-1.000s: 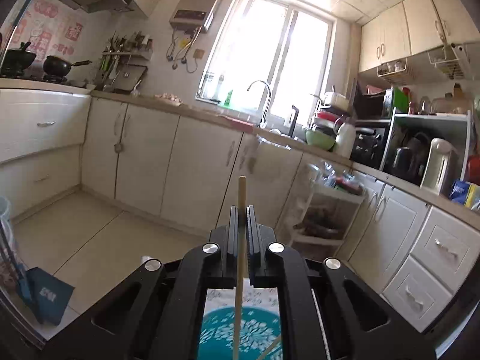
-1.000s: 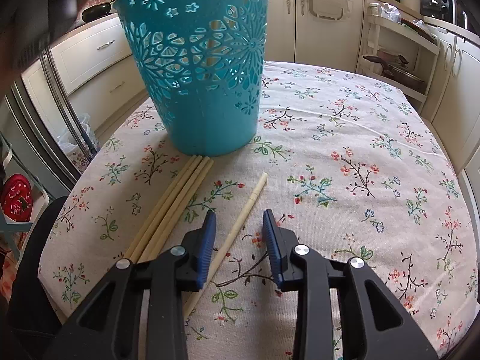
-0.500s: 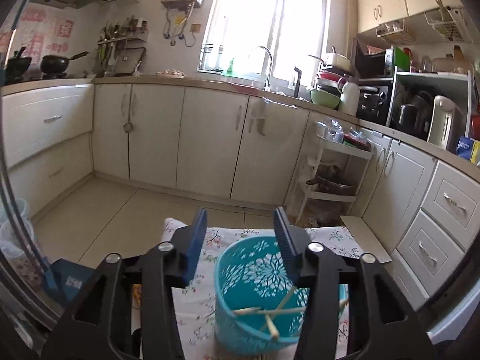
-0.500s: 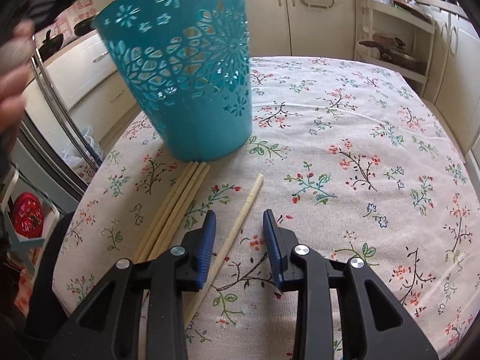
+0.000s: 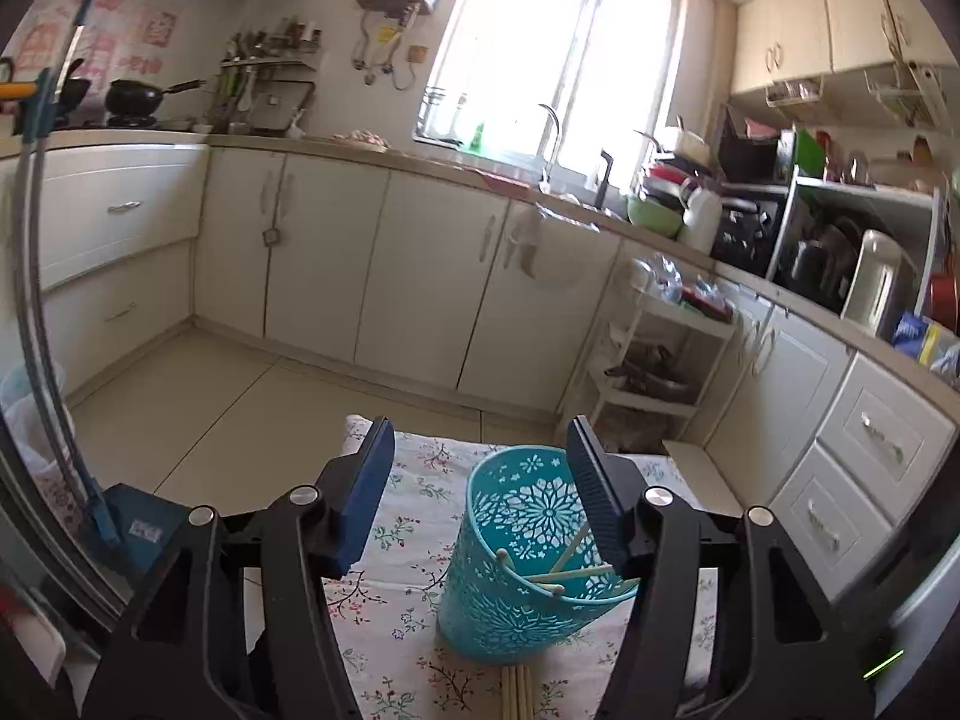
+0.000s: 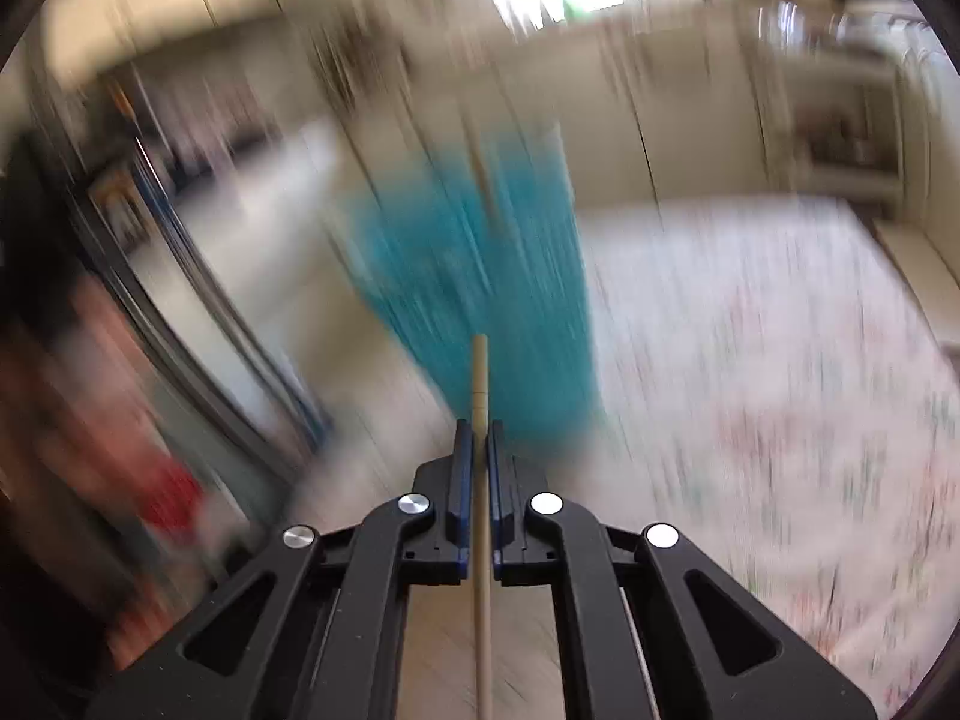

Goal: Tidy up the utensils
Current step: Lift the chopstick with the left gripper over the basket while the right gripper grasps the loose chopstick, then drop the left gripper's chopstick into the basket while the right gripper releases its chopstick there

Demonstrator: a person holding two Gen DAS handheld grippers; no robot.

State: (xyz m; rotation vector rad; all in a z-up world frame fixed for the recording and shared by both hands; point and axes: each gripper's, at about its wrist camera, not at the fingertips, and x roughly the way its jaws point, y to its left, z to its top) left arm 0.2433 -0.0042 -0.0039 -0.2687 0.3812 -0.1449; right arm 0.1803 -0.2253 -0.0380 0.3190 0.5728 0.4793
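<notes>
With its jaws just spread and empty, the left gripper (image 5: pixel 480 498) is seen above the perforated teal plastic basket (image 5: pixel 528 558), 1 chopstick having been released inside, while the next pale wooden chopstick (image 6: pixel 480 396) is pinched by the just-closed right gripper (image 6: pixel 478 438)

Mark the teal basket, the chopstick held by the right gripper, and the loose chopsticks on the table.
teal basket (image 5: pixel 510 618), left wrist view, lower outer wall.
held chopstick (image 6: pixel 480 372), right wrist view, shaft beyond the pads.
loose chopsticks (image 5: pixel 517 693), left wrist view, their ends at the bottom edge.
</notes>
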